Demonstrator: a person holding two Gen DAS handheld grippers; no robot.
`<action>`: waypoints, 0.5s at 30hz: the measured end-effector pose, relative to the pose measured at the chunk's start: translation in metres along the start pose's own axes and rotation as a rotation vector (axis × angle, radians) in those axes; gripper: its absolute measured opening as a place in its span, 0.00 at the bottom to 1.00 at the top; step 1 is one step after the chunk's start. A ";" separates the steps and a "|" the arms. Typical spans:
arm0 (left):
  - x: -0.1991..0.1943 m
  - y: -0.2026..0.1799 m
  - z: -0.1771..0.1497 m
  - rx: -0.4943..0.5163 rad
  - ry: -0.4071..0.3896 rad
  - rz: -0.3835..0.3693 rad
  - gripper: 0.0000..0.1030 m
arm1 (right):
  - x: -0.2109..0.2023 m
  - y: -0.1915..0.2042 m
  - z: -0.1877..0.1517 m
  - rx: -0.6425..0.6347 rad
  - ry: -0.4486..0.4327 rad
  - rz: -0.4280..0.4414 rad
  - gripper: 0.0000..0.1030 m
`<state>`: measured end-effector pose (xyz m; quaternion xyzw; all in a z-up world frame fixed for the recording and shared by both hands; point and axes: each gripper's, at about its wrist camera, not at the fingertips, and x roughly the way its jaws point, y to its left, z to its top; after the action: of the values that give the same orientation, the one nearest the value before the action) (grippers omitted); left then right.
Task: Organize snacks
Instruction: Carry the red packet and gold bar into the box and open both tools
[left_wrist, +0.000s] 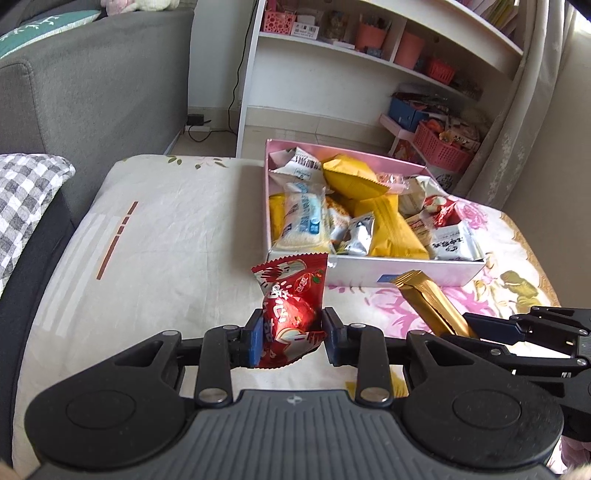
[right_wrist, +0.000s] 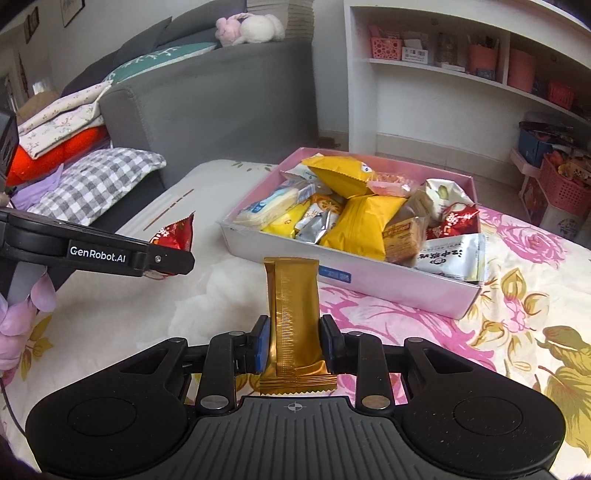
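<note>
Pinching a red snack packet (left_wrist: 290, 314), the left gripper (left_wrist: 291, 338) and right gripper (right_wrist: 293, 345), clamping a gold wafer bar (right_wrist: 293, 314), hover near the pink snack box (right_wrist: 369, 275), apparently for dropping in.

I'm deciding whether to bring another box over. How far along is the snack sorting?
Mostly done, it seems: the pink box on the bed already holds a heap of packets, yellow bags and silver sachets among them. In hand: the left gripper grips a red snack packet, the right gripper a gold bar wrapper, both short of the box. Left: dropping these two in. No other loose snacks show.
</note>
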<state>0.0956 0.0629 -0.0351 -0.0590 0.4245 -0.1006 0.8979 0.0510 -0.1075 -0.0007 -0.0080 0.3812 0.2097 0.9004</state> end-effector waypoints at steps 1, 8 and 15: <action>0.000 -0.003 0.001 -0.001 -0.004 -0.003 0.28 | -0.003 -0.002 0.001 0.008 -0.008 -0.004 0.27; 0.005 -0.025 0.009 0.016 -0.035 -0.013 0.28 | -0.018 -0.019 0.010 0.024 -0.061 -0.045 0.27; 0.019 -0.042 0.015 0.008 -0.058 -0.011 0.28 | -0.023 -0.046 0.022 0.093 -0.112 -0.077 0.27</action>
<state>0.1132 0.0177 -0.0315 -0.0606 0.3977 -0.1055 0.9094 0.0694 -0.1545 0.0235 0.0309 0.3390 0.1568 0.9271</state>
